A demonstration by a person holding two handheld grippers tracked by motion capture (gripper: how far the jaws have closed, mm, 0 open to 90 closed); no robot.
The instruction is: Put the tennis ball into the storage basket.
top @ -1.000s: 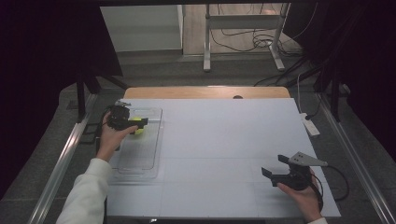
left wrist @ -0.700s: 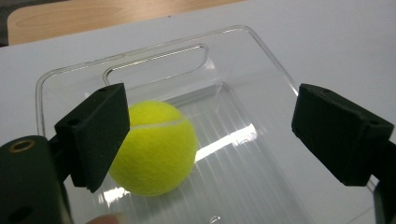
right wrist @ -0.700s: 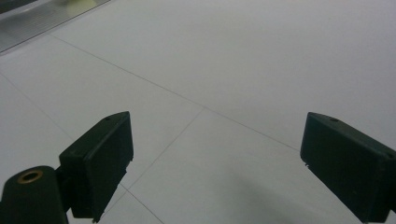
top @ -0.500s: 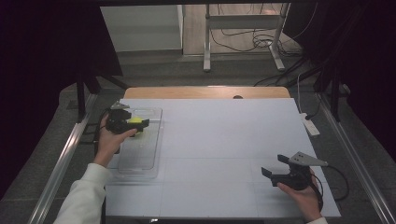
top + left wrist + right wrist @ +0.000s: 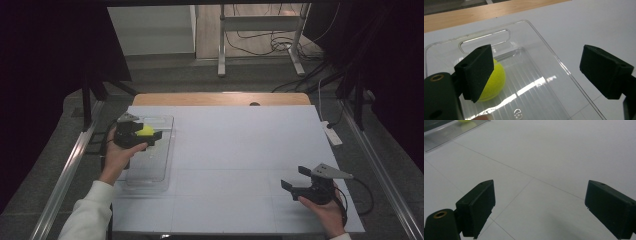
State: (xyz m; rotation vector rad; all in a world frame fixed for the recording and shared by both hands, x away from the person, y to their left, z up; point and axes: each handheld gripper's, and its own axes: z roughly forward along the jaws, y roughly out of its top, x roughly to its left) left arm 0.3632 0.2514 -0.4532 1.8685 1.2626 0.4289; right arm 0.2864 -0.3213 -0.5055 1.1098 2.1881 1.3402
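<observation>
Over at the left side of the table sits a clear plastic tray. A yellow tennis ball lies inside it, near the end with the handle slot. The left gripper hovers above the tray with its jaws spread wide; the ball sits below and behind one jaw, not between the two, and nothing is gripped. The right gripper is well apart, near the front right corner of the white tabletop. Its jaws stand open too, with only bare table between them.
</observation>
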